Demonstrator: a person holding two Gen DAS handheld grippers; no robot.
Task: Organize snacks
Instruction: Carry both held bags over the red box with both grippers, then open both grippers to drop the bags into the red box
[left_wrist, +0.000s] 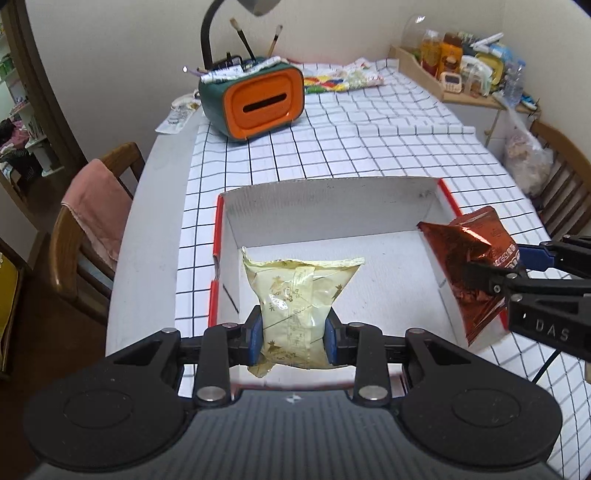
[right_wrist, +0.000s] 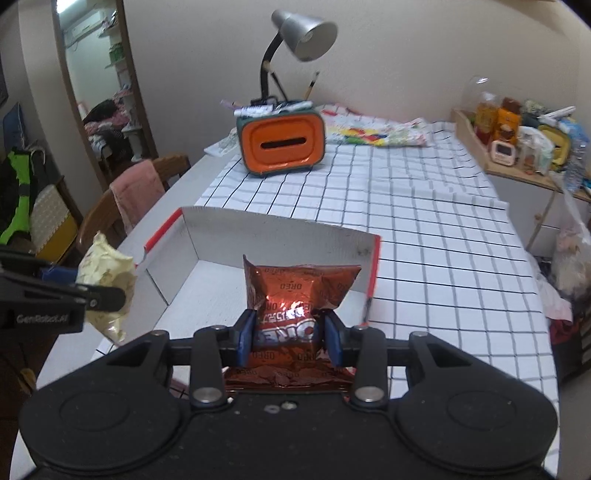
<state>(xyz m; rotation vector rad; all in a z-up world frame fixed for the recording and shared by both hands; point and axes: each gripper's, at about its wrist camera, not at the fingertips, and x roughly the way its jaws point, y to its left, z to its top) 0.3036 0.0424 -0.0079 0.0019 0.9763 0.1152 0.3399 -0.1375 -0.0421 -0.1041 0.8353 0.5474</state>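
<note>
Checked cloth covers the table (left_wrist: 369, 147), with a white cardboard box (left_wrist: 332, 206) near its front edge. Above the box, the left gripper (left_wrist: 294, 334) clamps a pale yellow snack bag (left_wrist: 299, 288); the right gripper (right_wrist: 290, 339) clamps a reddish Oreo bag (right_wrist: 295, 288), probably above the box's right wall.

A grid-patterned cloth (left_wrist: 369, 147) covered the worktop (left_wrist: 155, 206), which ran back to a plain cream wall (left_wrist: 122, 48). A grey desk lamp (right_wrist: 303, 33) stood behind the orange-fronted organizer (right_wrist: 282, 144). Left of the worktop sat a wooden chair (left_wrist: 74, 236) draped with a pink cloth (left_wrist: 98, 206); right of it, a cluttered wooden shelf (left_wrist: 461, 77).
</note>
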